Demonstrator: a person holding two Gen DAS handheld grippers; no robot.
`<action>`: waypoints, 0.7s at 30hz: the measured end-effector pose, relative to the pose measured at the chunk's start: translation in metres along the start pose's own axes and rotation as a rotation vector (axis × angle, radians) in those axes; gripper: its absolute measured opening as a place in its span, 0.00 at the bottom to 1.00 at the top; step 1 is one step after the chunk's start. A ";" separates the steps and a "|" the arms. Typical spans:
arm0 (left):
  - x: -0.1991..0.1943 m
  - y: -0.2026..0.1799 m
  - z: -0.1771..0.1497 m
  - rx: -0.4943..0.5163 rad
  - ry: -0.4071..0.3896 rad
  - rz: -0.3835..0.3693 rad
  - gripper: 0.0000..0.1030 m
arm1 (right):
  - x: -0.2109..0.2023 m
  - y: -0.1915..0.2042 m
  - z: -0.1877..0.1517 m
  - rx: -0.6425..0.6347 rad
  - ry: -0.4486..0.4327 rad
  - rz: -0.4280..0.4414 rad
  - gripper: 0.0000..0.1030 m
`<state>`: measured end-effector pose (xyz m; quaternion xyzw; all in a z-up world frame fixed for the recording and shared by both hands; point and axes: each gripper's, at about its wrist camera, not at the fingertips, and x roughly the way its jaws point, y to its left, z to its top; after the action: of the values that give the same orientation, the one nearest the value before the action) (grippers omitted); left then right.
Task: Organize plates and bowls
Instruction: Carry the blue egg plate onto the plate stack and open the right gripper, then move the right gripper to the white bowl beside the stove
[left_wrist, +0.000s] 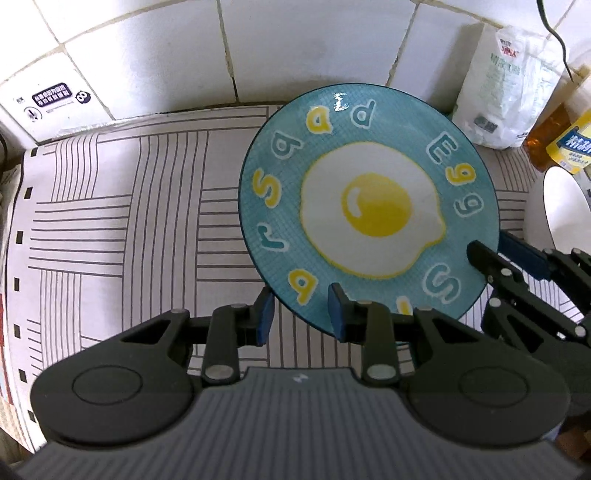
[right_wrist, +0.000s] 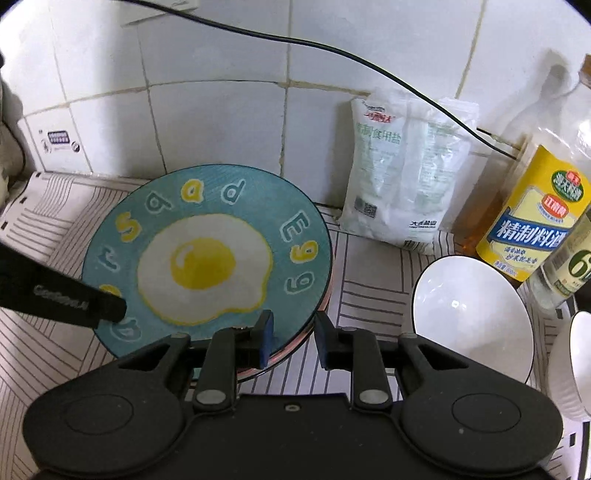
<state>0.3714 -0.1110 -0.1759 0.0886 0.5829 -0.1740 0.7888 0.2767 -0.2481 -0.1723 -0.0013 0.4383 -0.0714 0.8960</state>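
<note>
Left wrist: left gripper (left_wrist: 301, 314) straddling near rim of blue plate (left_wrist: 369, 206), jaws narrow, pads looking clear of rim; plate over striped mat (left_wrist: 110, 221).
Right wrist: right gripper (right_wrist: 291, 339) straddling plate's (right_wrist: 207, 258) right rim, jaws opening slightly, grip unclear; white bowl (right_wrist: 472, 317) sitting right.

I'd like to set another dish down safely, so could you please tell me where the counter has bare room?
The widest bare patch is the striped mat left of the fried-egg plate, up to the tiled wall. A narrower strip lies between that plate and the white bowl. The right side is crowded: salt bag, cooking wine bottle, bowls.
</note>
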 end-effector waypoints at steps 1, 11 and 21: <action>0.000 -0.001 -0.001 0.010 -0.004 0.008 0.29 | 0.000 0.000 -0.001 0.000 -0.006 -0.003 0.28; -0.032 -0.007 -0.034 0.074 -0.122 0.026 0.30 | -0.046 -0.023 -0.018 0.144 -0.045 0.037 0.33; -0.087 -0.016 -0.068 0.147 -0.223 -0.030 0.31 | -0.112 -0.030 -0.052 0.234 -0.164 0.030 0.36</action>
<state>0.2819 -0.0874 -0.1128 0.1175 0.4786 -0.2368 0.8373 0.1641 -0.2604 -0.1141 0.1038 0.3522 -0.1083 0.9238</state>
